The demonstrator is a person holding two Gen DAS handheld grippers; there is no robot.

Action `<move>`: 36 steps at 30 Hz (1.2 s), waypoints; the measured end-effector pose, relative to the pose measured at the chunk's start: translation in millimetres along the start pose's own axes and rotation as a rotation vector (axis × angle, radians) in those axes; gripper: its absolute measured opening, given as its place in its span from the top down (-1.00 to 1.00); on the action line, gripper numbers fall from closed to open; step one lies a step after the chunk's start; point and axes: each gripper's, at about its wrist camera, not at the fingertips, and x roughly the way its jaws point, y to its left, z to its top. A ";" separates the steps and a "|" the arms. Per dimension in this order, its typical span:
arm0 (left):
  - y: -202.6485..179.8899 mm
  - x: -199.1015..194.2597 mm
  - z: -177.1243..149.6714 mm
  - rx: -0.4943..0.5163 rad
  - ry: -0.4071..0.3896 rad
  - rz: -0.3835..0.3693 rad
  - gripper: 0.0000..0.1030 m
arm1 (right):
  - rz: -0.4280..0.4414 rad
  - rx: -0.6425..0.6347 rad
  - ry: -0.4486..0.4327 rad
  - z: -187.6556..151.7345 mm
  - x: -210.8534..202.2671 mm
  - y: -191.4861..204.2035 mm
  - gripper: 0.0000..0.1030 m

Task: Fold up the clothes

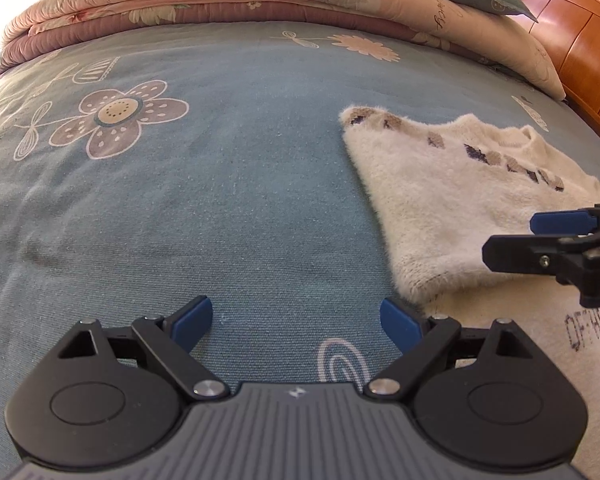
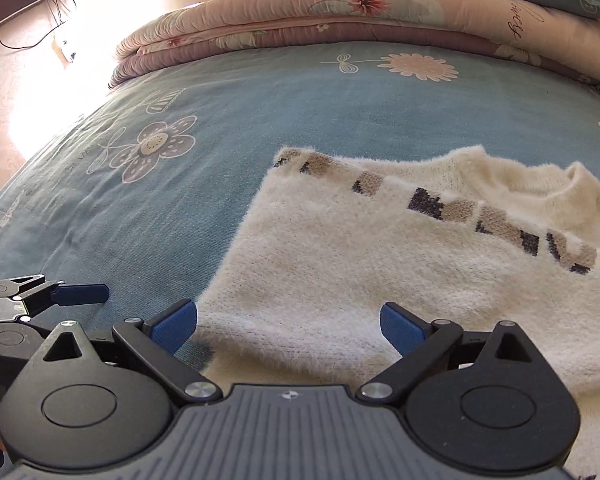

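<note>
The fluffy cream knitted sweater with a band of dark and beige blocks point(image 2: 380, 248) lies partly folded on the bed's blue flower-printed sheet point(image 1: 220, 200), right of centre. The left tool point(image 1: 296, 320) has its jaws spread wide over bare sheet, holding nothing. The right tool point(image 2: 288, 326) is likewise spread, poised above the sweater's near edge, pads clear of the knit. A neat next fold likely needs both tools pinching matching corners and lifting evenly. The sweater's right side and near hem are cut off; the printed lettering on a paler fabric point(image 1: 580, 332) is unreadable.
</note>
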 end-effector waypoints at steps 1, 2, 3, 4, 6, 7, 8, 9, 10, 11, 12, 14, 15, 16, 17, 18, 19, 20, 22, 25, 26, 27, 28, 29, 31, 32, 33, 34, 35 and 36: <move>-0.8 -0.7 0.2 0.000 -0.002 -0.001 -0.77 | -0.023 -0.010 -0.002 -4.5 -7.0 -0.9 -0.94; -2.1 -1.5 0.5 0.000 -0.002 -0.003 -0.77 | -0.044 -0.013 -0.002 -9.2 -13.0 -2.2 -0.94; -3.7 -2.6 1.3 -0.004 -0.002 -0.013 -0.77 | -0.055 -0.017 0.003 -14.6 -18.9 -4.0 -0.94; -5.5 -4.9 2.3 -0.011 -0.005 -0.033 -0.77 | -0.063 -0.022 0.013 -20.8 -25.7 -6.2 -0.94; -11.8 -12.1 5.0 -0.022 -0.020 -0.095 -0.77 | -0.090 -0.033 0.030 -33.3 -40.5 -10.0 -0.94; -16.1 -16.5 6.6 -0.026 -0.029 -0.130 -0.77 | -0.112 -0.043 0.042 -40.5 -49.6 -12.3 -0.94; -23.6 -22.6 8.1 -0.016 -0.039 -0.173 -0.77 | -0.135 -0.051 0.051 -46.9 -58.8 -14.7 -0.94; -31.9 -28.6 8.9 0.000 -0.046 -0.214 -0.77 | -0.159 -0.057 0.057 -51.6 -68.3 -17.0 -0.94; -40.9 -34.6 9.6 0.018 -0.052 -0.255 -0.77 | -0.189 -0.064 0.064 -56.0 -80.6 -20.1 -0.94; -50.0 -41.2 10.2 0.031 -0.059 -0.297 -0.77 | -0.219 -0.071 0.071 -60.4 -92.8 -23.1 -0.94; -58.7 -48.2 10.5 0.043 -0.071 -0.339 -0.77 | -0.251 -0.077 0.074 -64.3 -107.0 -26.6 -0.94; -76.7 -58.7 9.3 0.076 -0.094 -0.409 -0.81 | -0.306 -0.079 0.050 -67.7 -135.3 -32.4 -0.99; -86.1 -60.5 7.8 0.104 -0.101 -0.425 -0.91 | -0.334 -0.077 0.023 -69.4 -150.3 -35.0 -1.00; -95.1 -56.7 5.7 0.127 -0.092 -0.423 -0.95 | -0.352 -0.069 -0.001 -72.9 -160.8 -38.8 -1.00; -104.0 -52.4 3.5 0.150 -0.081 -0.418 -0.95 | -0.354 -0.048 -0.002 -77.9 -161.7 -44.0 -1.00; -109.9 -40.7 0.0 0.153 -0.040 -0.408 -0.95 | -0.356 -0.028 -0.004 -83.0 -162.5 -49.2 -1.00; -115.5 -28.5 -3.5 0.156 0.004 -0.397 -0.95 | -0.358 -0.007 -0.005 -88.1 -163.4 -54.5 -1.00; -121.1 -16.3 -7.0 0.158 0.047 -0.386 -0.95 | -0.360 0.014 -0.006 -93.1 -164.3 -59.7 -1.00; -127.8 2.3 -15.5 0.168 0.109 -0.320 -0.93 | -0.353 0.067 0.007 -109.2 -153.5 -72.1 -1.00; -130.9 3.1 -22.5 0.201 0.095 -0.306 -0.94 | -0.350 0.157 0.035 -135.6 -129.8 -88.4 -1.00; -130.0 2.6 -23.1 0.199 0.094 -0.307 -0.95 | -0.351 0.184 0.045 -143.4 -124.0 -92.7 -1.00; -129.1 2.1 -23.6 0.196 0.093 -0.308 -0.95 | -0.351 0.212 0.056 -151.8 -118.8 -96.9 -1.00; -127.9 2.4 -23.8 0.193 0.092 -0.314 -0.97 | -0.353 0.241 0.069 -161.0 -114.7 -100.8 -1.00; -126.6 2.7 -24.0 0.190 0.092 -0.321 -0.97 | -0.352 0.260 0.068 -170.1 -113.0 -103.0 -1.00; -124.8 3.4 -23.6 0.183 0.090 -0.331 -0.98 | -0.347 0.254 0.021 -186.9 -118.3 -101.1 -1.00; -124.4 4.8 -23.0 0.178 0.088 -0.336 -0.98 | -0.347 0.248 0.014 -193.0 -121.3 -98.9 -1.00; -124.2 5.3 -22.7 0.175 0.086 -0.339 -0.98 | -0.347 0.241 0.007 -199.1 -124.6 -96.7 -1.00; -124.0 5.8 -22.5 0.173 0.084 -0.342 -0.98 | -0.348 0.234 0.000 -205.3 -128.1 -94.4 -1.00; -123.8 6.3 -22.3 0.171 0.082 -0.344 -0.98 | -0.349 0.227 -0.006 -211.5 -131.7 -92.0 -1.00; -124.2 6.3 -22.6 0.173 0.081 -0.342 -0.98 | -0.351 0.220 -0.011 -217.0 -135.2 -89.6 -1.00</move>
